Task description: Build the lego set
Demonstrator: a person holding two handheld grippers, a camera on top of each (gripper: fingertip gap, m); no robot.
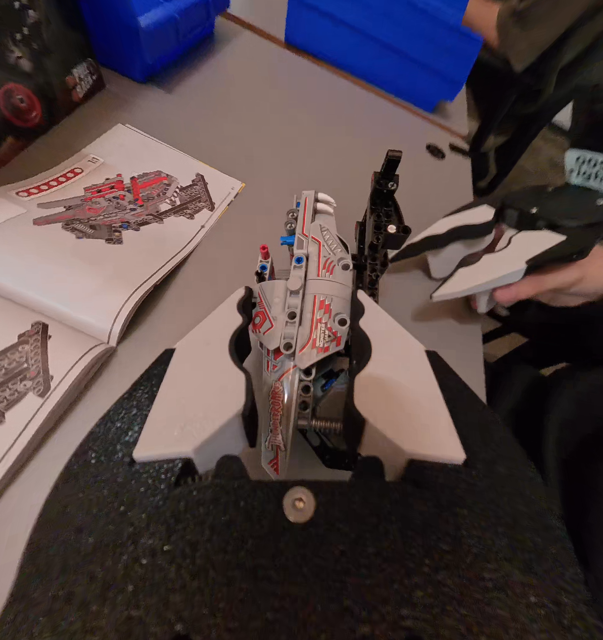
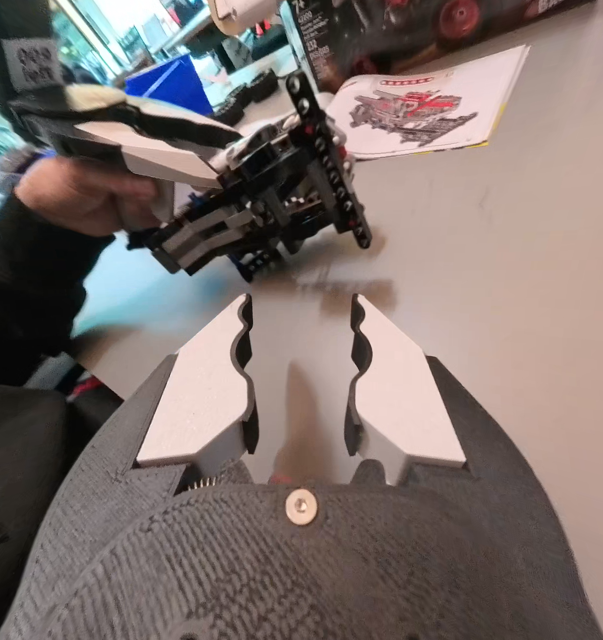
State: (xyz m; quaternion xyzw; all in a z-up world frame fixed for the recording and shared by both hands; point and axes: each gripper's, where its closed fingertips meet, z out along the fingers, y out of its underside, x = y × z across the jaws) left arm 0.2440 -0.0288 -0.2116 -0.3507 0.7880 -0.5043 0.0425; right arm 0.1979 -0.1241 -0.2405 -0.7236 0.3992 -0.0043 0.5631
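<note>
My left gripper (image 1: 302, 294) is shut on the lego model (image 1: 307, 304), a grey body with red markings and a black beam frame (image 1: 379, 235) at its far end. The model's far end rests near the grey table (image 1: 258, 138). The model also shows in the right wrist view (image 2: 276, 194), held by the left gripper (image 2: 220, 162) in a person's hand (image 2: 85, 197). My right gripper (image 2: 302, 298) is open and empty, low over the table, short of the model. It shows in the left wrist view (image 1: 414, 273) to the right of the model.
An open instruction booklet (image 1: 102, 235) lies left of the model; it also shows in the right wrist view (image 2: 431, 104). Blue bins (image 1: 379, 45) stand at the far table edge. The lego box (image 1: 19, 69) stands far left. Small black parts (image 1: 435, 150) lie far right.
</note>
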